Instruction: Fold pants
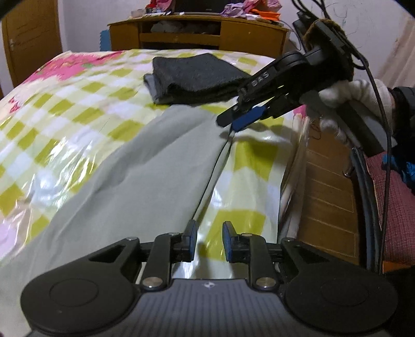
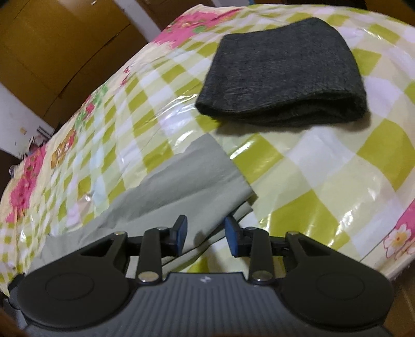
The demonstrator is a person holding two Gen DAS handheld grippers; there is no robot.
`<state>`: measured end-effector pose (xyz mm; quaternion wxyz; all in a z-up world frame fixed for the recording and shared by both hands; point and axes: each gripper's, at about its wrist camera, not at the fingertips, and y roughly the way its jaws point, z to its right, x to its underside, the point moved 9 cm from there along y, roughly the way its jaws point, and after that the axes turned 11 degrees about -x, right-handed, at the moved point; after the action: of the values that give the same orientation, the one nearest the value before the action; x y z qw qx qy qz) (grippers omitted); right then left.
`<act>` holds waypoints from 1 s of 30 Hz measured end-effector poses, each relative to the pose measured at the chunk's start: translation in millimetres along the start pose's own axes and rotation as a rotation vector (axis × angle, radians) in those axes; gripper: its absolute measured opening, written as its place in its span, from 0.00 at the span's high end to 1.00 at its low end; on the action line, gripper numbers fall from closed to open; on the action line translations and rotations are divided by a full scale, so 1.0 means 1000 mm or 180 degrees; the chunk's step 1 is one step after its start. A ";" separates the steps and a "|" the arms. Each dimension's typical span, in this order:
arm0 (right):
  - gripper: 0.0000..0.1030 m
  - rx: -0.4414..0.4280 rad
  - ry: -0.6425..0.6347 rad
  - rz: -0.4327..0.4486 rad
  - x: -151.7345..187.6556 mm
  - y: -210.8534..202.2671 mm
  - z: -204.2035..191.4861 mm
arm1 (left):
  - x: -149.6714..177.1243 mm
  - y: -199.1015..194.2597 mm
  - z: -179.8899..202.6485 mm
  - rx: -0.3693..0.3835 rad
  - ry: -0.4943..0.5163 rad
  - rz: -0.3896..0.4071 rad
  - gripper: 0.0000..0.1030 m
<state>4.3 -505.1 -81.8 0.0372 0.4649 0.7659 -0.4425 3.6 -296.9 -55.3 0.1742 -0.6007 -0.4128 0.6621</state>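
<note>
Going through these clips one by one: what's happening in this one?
A person is folding light grey-green pants on a bed with a checked plastic-covered sheet. The left hand-held gripper and right hand-held gripper both stand open above the pants' edge, gripping nothing. A dark grey folded garment lies farther up the bed.

Checked plastic-covered bed (image 1: 77, 109), grey-green pants (image 1: 135, 176) spread flat, folded dark garment (image 1: 197, 75) beyond

A bed (image 1: 77, 85) is covered by a glossy sheet checked in green and white with pink flowers. A folded dark grey garment (image 2: 282, 75) is laid on it. Beyond the bed a wooden cabinet (image 1: 199, 32) is seen, topped with coloured clutter (image 1: 233, 9). A wooden door (image 1: 31, 39) is seen at the left.
</note>
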 end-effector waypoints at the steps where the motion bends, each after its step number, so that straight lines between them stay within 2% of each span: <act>1: 0.68 -0.0017 0.0018 0.0009 -0.001 0.000 0.001 | -0.002 0.002 0.000 -0.0001 0.0022 0.0009 0.66; 4: 0.67 -0.0032 0.0047 0.0022 -0.006 0.007 0.005 | -0.005 0.004 -0.001 -0.0035 0.0062 0.0016 0.65; 9: 0.66 -0.0221 0.0295 -0.0007 -0.009 0.017 0.011 | -0.006 0.005 -0.007 -0.0080 0.0004 0.0003 0.65; 12: 0.94 -0.0311 0.0255 0.0032 -0.011 0.008 0.008 | -0.007 0.007 -0.007 -0.0103 0.0025 -0.0001 0.65; 15: 0.97 -0.0451 0.0292 0.0217 -0.018 -0.010 0.005 | -0.010 0.007 -0.005 -0.0064 0.0013 0.0018 0.65; 18: 0.98 -0.0432 0.0249 0.0266 -0.019 -0.025 0.006 | -0.010 0.010 -0.003 -0.0064 0.0036 0.0017 0.65; 21: 0.98 -0.0387 0.0328 0.0178 -0.011 -0.024 0.014 | -0.010 0.013 -0.002 -0.0075 0.0047 0.0004 0.65; 25: 0.92 -0.0449 0.0582 0.0155 -0.005 -0.015 0.021 | -0.012 0.013 -0.005 -0.0172 0.0029 0.0044 0.62; 30: 0.85 -0.0412 0.0605 0.0167 -0.011 -0.009 0.022 | -0.014 0.023 -0.010 -0.0277 -0.0051 0.0076 0.60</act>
<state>-3.7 -530.2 -84.0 0.0059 0.5213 0.7806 -0.3449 21.7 -317.5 -62.8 0.1367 -0.6073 -0.4355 0.6503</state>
